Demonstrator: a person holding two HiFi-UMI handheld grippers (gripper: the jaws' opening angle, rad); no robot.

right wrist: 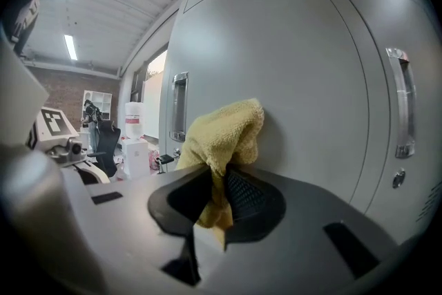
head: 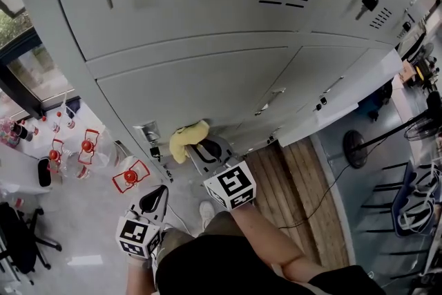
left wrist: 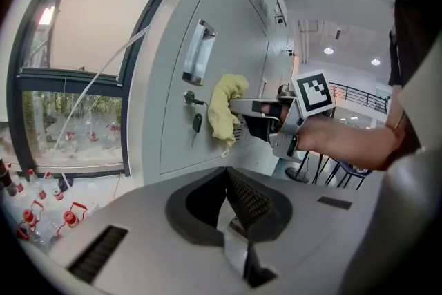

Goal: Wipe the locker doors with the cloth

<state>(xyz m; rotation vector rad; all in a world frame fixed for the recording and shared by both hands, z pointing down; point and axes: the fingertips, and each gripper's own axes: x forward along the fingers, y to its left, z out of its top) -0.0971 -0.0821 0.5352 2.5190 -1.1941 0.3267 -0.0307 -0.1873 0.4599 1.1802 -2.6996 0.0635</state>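
Hanging back at the head view's lower left, the left gripper (head: 153,199) has its jaws together on nothing. Further up, near frame centre, the right gripper (head: 205,150) clamps the yellow cloth (head: 186,139), which bunches straight ahead of its jaws onto the lower locker door (head: 207,86) (apparently touching), so this nearer arm likely does the sweeping.

Right tongs (right wrist: 219,198) clamped on yellow cloth (right wrist: 224,137), cloth pressed against grey locker door (right wrist: 304,79).
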